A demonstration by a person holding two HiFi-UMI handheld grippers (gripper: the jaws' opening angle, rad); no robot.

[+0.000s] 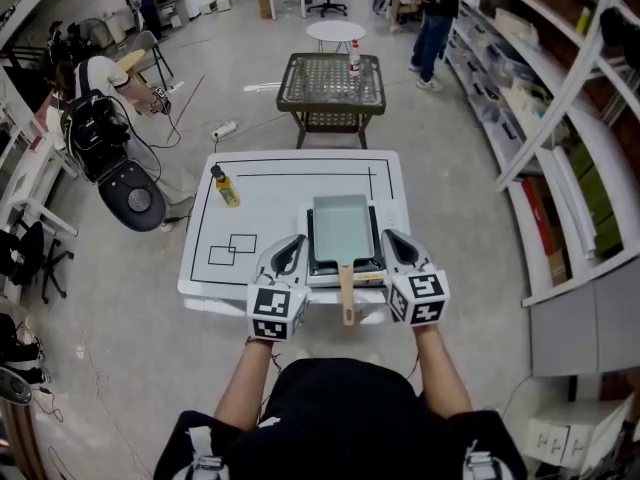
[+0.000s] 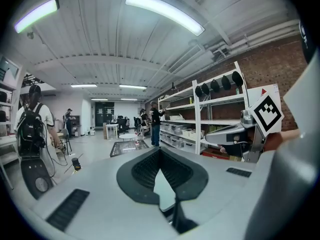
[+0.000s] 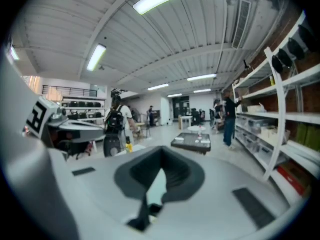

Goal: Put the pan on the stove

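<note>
While the rectangular grey pan with a wooden handle (image 1: 344, 226) sits at the near middle of the white desk (image 1: 290, 193), seemingly on a low black stove (image 1: 325, 266), the left gripper (image 1: 297, 240) and right gripper (image 1: 389, 236) flank it. Both have their jaws closed on nothing, probably held clear so the pan stands unaided.

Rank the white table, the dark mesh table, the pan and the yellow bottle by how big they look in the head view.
1. white table, clearly the largest
2. dark mesh table; it stands farther off, so it looks smaller than it is
3. pan, not far behind the mesh table
4. yellow bottle, the smallest
</note>
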